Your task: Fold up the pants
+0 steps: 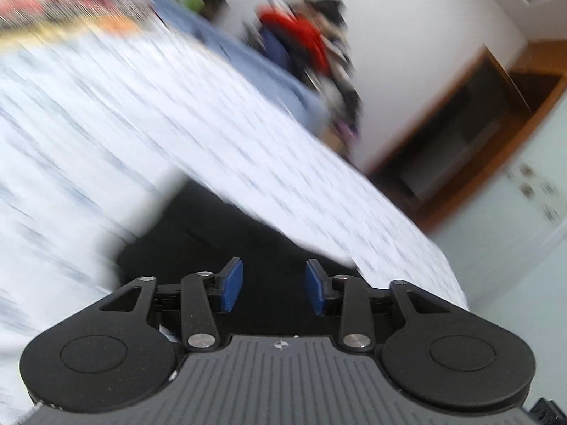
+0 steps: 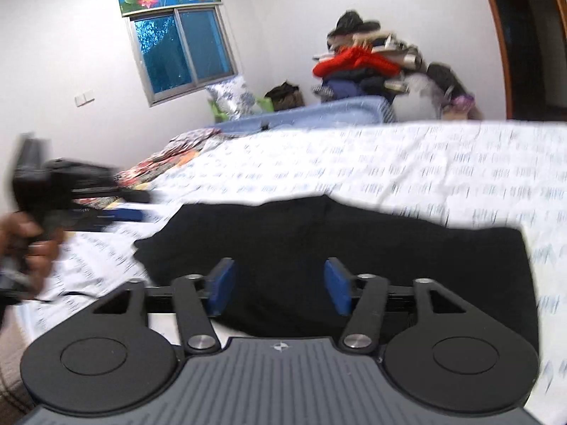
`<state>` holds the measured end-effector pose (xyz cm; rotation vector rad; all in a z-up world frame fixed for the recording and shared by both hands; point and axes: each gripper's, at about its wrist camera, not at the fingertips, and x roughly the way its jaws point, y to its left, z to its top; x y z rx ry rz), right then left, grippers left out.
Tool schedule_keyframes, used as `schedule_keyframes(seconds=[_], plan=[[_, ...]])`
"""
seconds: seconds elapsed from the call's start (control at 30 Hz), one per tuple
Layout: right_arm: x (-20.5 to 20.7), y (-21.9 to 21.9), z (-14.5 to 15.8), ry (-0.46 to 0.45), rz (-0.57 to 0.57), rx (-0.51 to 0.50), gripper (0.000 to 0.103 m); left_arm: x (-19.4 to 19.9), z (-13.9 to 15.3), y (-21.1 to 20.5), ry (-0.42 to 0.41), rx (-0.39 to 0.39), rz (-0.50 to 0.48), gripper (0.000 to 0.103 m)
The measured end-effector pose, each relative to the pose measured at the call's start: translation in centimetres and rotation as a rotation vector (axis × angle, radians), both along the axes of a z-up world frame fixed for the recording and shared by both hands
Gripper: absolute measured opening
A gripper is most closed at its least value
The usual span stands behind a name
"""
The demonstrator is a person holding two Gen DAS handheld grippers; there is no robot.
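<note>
Right tongs (image 2: 280, 285), blue pads parted, nothing gripped, poised just above black pants (image 2: 319, 248). Left tongs (image 1: 273, 285), pads apart and empty, over the same dark cloth; seen also at far left of the right view, blurred, held in a hand (image 2: 32, 244). Pants spread flat on white patterned bed (image 2: 407, 163). Beyond: blue blanket (image 2: 319, 113), clothes pile (image 2: 368, 63), window (image 2: 184, 49).

No legible text, perhaps blurred.
</note>
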<state>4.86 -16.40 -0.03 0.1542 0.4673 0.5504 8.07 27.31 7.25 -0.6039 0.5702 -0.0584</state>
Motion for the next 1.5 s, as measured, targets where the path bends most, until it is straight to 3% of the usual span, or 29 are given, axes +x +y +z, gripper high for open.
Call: schedule_keyframes(seconds=[0.03, 0.13, 0.27, 0.3, 0.33, 0.37, 0.43, 0.53, 0.63, 0.7, 0.83, 0.93, 1.07, 1.13, 1.3, 1.33, 1.4, 1.43, 1.47, 1.5], plan=[[1.1, 0.6, 0.2, -0.012, -0.010, -0.022, 0.077, -1.2, 0.7, 1.4, -0.014, 0.019, 0.048, 0.053], [4.8, 3.2, 0.3, 0.010, 0.043, -0.036, 0.077, -3.9, 2.2, 3.9, -0.042, 0.103, 0.166, 0.057], [9.5, 7.1, -2.0, 0.147, 0.111, -0.083, 0.077, -5.7, 2.0, 4.3, -0.041, 0.161, 0.239, 0.057], [10.4, 8.1, -3.5, 0.226, 0.116, -0.127, 0.077, -6.0, 1.7, 4.5, -0.035, 0.164, 0.250, 0.057], [10.6, 8.7, -4.5, 0.238, 0.107, -0.158, 0.078, -6.1, 1.3, 4.3, -0.032, 0.170, 0.257, 0.059], [9.8, 8.9, -4.4, 0.182, 0.104, -0.170, 0.079, -6.3, 0.9, 4.2, -0.028, 0.177, 0.258, 0.060], [9.0, 9.7, -3.6, 0.187, 0.088, -0.209, 0.079, -6.3, -0.2, 4.0, -0.015, 0.189, 0.270, 0.070], [6.8, 12.5, -1.4, 0.000, 0.152, -0.265, 0.079, -5.3, -2.4, 5.0, 0.021, 0.216, 0.285, 0.071], [3.8, 17.5, -0.6, -0.179, 0.280, -0.385, 0.079, -3.8, -4.5, 4.7, 0.076, 0.277, 0.293, 0.071], [3.1, 21.0, -1.2, -0.240, 0.356, -0.484, 0.079, -3.0, -5.7, 4.6, 0.115, 0.298, 0.295, 0.071], [1.6, 26.6, -3.0, -0.340, 0.477, -0.627, 0.079, -2.4, -8.8, 5.8, 0.186, 0.258, 0.296, 0.072], [0.7, 29.2, -4.7, -0.466, 0.496, -0.743, 0.079, -3.2, -9.2, 5.2, 0.151, 0.316, 0.268, 0.079], [0.4, 30.9, -5.7, -0.644, 0.439, -0.872, 0.083, -3.5, -9.4, 4.3, 0.122, 0.366, 0.233, 0.092], [0.6, 31.5, -5.8, -0.688, 0.427, -0.909, 0.084, -3.2, -9.4, 4.3, 0.125, 0.372, 0.222, 0.096], [1.1, 32.0, -5.3, -0.662, 0.440, -0.887, 0.084, -3.1, -9.8, 4.8, 0.106, 0.333, 0.210, 0.101], [1.2, 31.8, -5.2, -0.659, 0.442, -0.877, 0.082, -3.2, -9.8, 5.0, 0.102, 0.325, 0.211, 0.101], [1.2, 31.8, -5.5, -0.638, 0.476, -0.869, 0.061, -3.3, -9.8, 5.2, 0.091, 0.306, 0.215, 0.101], [1.0, 31.9, -5.8, -0.629, 0.512, -0.875, 0.041, -3.4, -9.8, 5.3, 0.087, 0.299, 0.217, 0.101], [0.5, 32.0, -6.1, -0.637, 0.543, -0.892, 0.028, -3.5, -9.8, 5.4, 0.084, 0.293, 0.218, 0.101], [-0.2, 32.1, -6.6, -0.658, 0.552, -0.918, 0.026, -3.5, -9.8, 5.4, 0.084, 0.292, 0.219, 0.101]])
